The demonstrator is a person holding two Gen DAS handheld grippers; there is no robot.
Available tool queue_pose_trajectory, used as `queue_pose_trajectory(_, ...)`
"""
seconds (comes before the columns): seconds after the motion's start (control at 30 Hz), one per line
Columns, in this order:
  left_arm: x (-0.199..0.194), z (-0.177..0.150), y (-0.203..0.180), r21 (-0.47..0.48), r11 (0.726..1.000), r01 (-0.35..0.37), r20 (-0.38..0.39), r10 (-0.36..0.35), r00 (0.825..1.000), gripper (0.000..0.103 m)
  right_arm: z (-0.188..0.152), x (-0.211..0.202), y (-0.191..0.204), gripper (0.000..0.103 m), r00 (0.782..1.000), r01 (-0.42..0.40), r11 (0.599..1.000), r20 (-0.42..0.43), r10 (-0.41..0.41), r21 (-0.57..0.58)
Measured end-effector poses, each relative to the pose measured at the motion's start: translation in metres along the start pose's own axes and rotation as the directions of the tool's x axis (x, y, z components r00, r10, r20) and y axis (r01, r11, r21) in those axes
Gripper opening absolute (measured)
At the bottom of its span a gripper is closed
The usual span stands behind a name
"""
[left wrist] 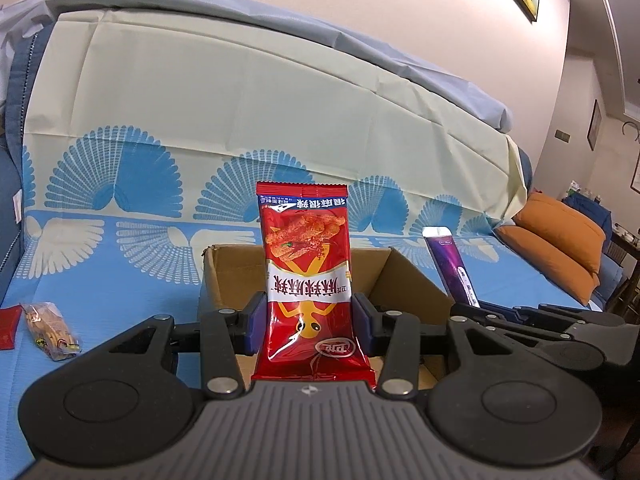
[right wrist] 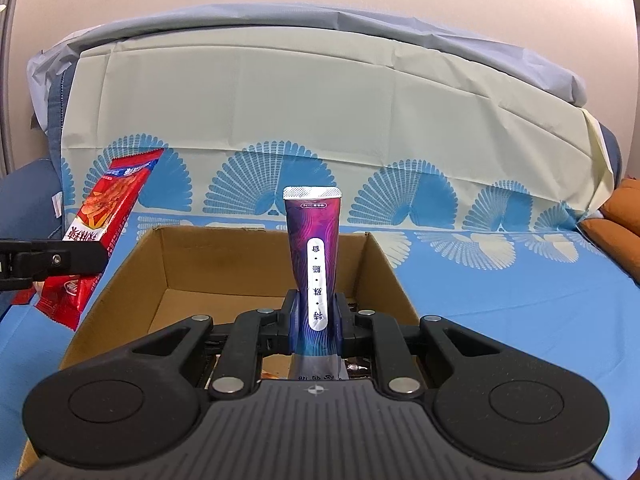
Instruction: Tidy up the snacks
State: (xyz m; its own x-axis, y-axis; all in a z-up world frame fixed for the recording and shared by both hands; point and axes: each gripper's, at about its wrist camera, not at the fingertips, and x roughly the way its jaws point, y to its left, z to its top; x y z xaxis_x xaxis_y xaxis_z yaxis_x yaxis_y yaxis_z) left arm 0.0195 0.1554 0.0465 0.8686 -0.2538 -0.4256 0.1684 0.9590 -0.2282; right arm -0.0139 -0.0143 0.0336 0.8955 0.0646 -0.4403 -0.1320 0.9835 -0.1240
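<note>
Left wrist: left gripper (left wrist: 307,316) clamps upright red packet (left wrist: 306,276); right gripper (right wrist: 316,322) pinches purple packet (right wrist: 315,256) over box (right wrist: 384,264)

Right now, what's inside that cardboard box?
The cardboard box shows a mostly bare brown floor at the back. Near its front edge, bits of wrappers peek out, but the right gripper, shut on the purple packet, covers most of them.

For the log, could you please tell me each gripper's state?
Left hand-held gripper: closed on the red snack packet.
Right hand-held gripper: closed on the purple pouch.
</note>
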Motion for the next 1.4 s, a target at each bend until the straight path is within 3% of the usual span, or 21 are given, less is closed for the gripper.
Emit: queue_pose_trajectory(1.4, 0.009, -0.001, -0.014, -0.004, 0.999, 0.043, 0.009, -0.043, 0.999, 0.049, -0.002, -0.003, 0.006, 0.017, 1.0, 0.006, 0.999, 0.01, -0.006, -0.036)
